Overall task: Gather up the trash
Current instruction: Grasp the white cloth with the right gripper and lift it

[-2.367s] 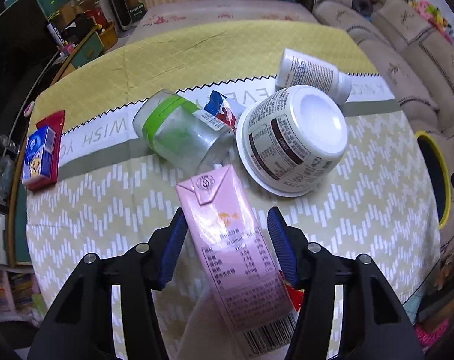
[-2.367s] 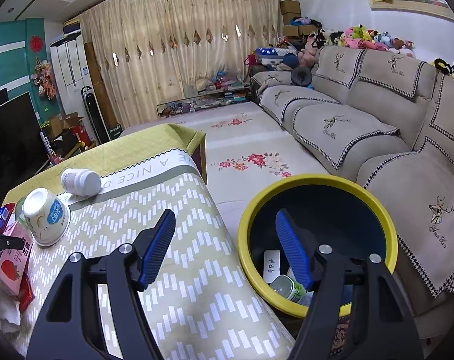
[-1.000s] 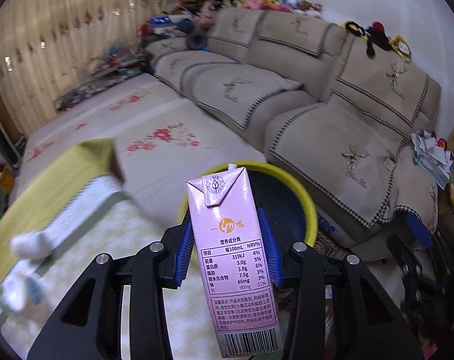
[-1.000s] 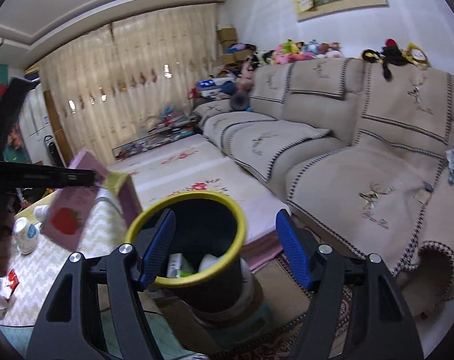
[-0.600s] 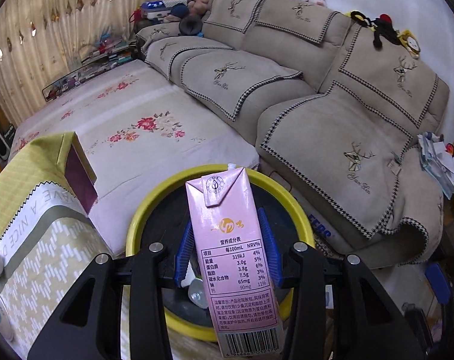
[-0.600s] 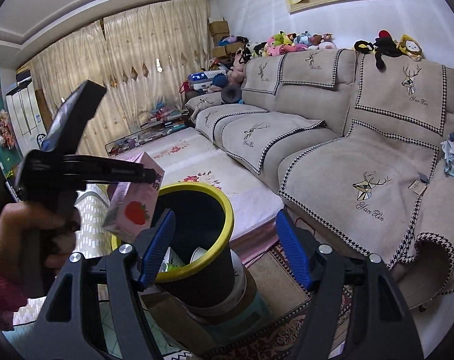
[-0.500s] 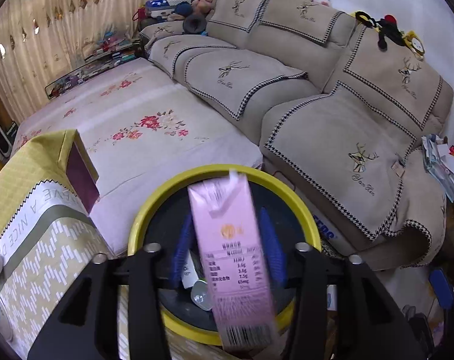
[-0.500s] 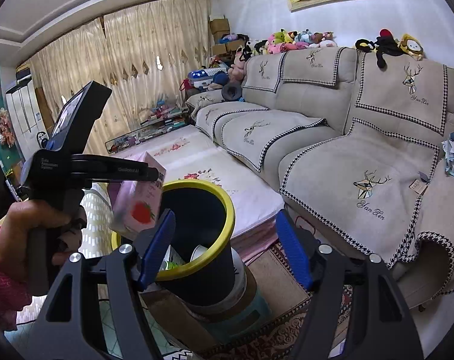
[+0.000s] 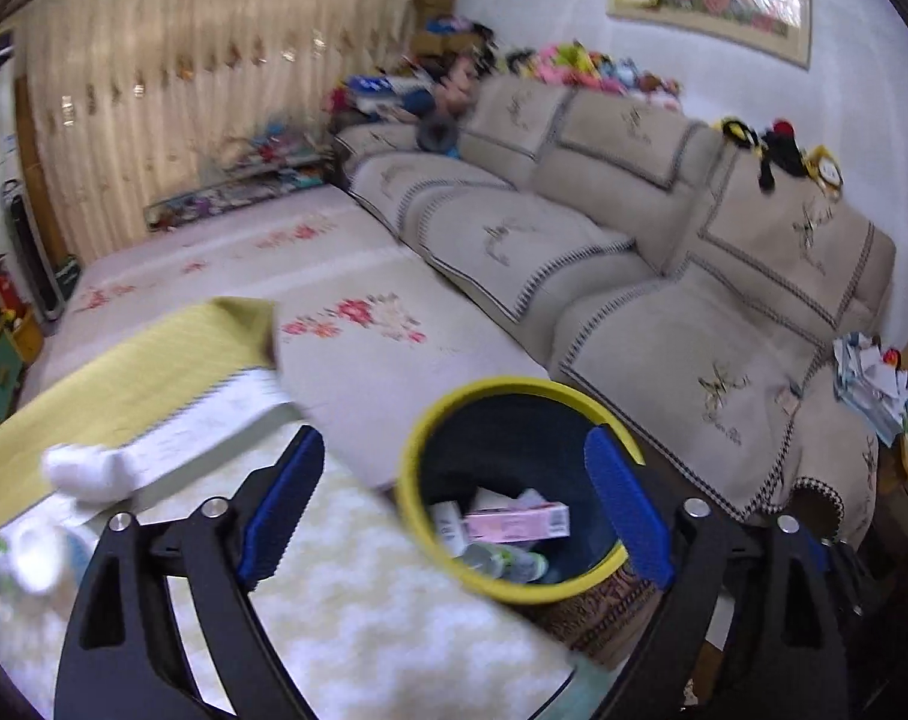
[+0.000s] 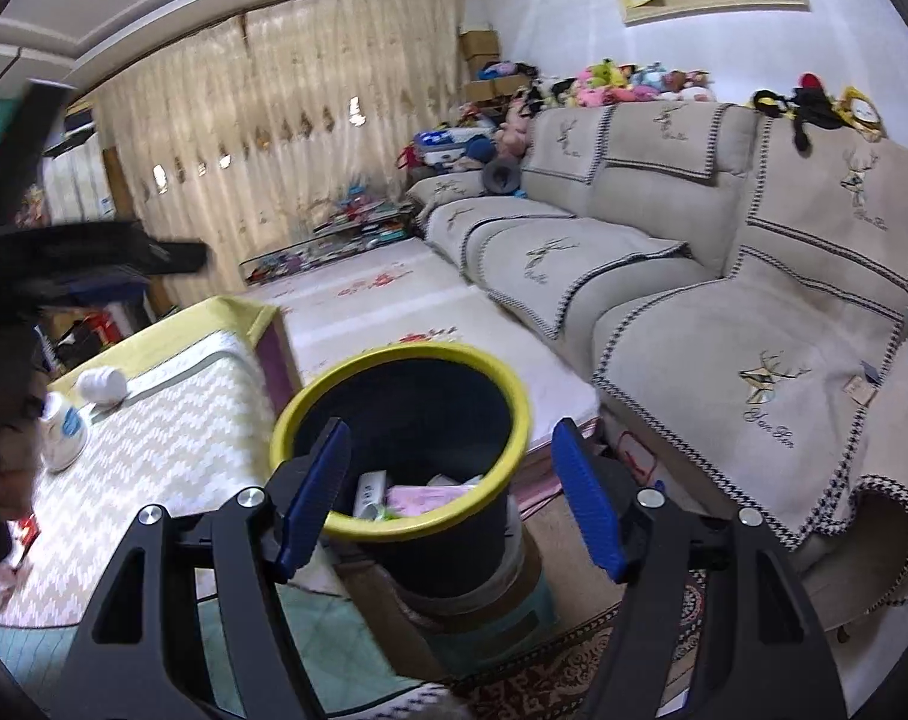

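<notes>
With the pink rectangular drink carton [image 9: 517,522] lying in the yellow-rimmed dark bin [image 9: 411,456], swing your spread, empty left tongs [image 9: 447,510] toward what looks like a white bottle [image 9: 87,471] on the counter [image 9: 357,618], while your right tongs [image 10: 450,495] hang spread and empty.

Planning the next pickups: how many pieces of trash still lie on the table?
3 visible: a white bottle, a paper bowl and a red wrapper at the edge; more may be hidden.

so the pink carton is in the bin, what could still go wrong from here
The yellow-rimmed black bin stands perched on a teal base beside the table edge, so a bump from the open left gripper swinging back might tip it. The white bottle lying on its side could roll off.
</notes>
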`<state>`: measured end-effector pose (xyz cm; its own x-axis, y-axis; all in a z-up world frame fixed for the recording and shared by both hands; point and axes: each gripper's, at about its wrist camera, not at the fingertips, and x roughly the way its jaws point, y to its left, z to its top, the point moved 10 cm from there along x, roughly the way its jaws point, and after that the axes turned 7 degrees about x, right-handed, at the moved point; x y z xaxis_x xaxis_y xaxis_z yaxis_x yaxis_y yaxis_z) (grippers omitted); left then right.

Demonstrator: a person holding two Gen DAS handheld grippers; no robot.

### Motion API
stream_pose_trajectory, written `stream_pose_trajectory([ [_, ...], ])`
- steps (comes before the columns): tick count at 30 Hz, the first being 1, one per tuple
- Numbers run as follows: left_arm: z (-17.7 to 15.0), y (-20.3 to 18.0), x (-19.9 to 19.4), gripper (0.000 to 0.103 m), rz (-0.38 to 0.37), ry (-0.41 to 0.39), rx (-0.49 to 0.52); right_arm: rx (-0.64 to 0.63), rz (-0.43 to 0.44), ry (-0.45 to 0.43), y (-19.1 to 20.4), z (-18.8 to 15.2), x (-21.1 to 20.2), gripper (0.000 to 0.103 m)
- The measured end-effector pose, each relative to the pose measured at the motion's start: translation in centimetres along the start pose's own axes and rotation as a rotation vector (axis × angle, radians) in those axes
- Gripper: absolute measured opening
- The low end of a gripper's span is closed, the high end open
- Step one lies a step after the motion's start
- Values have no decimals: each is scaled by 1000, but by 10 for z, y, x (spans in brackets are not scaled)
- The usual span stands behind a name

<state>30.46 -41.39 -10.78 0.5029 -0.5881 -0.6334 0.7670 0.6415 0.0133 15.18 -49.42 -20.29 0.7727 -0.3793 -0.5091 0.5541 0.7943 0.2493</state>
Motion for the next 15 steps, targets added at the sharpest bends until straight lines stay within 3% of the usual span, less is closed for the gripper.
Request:
stream_pose_trajectory([
  [3,-15,50,-47,91,69,-51,-58,-38,57,41,27,-15,6,66],
  [6,-42,119,-100,92,192,-104,-130,-85,126,113,63,-37,15,66],
  [15,-141,295,-216,95,559,-194,-324,-301,408,290,215,-109,14,66],
])
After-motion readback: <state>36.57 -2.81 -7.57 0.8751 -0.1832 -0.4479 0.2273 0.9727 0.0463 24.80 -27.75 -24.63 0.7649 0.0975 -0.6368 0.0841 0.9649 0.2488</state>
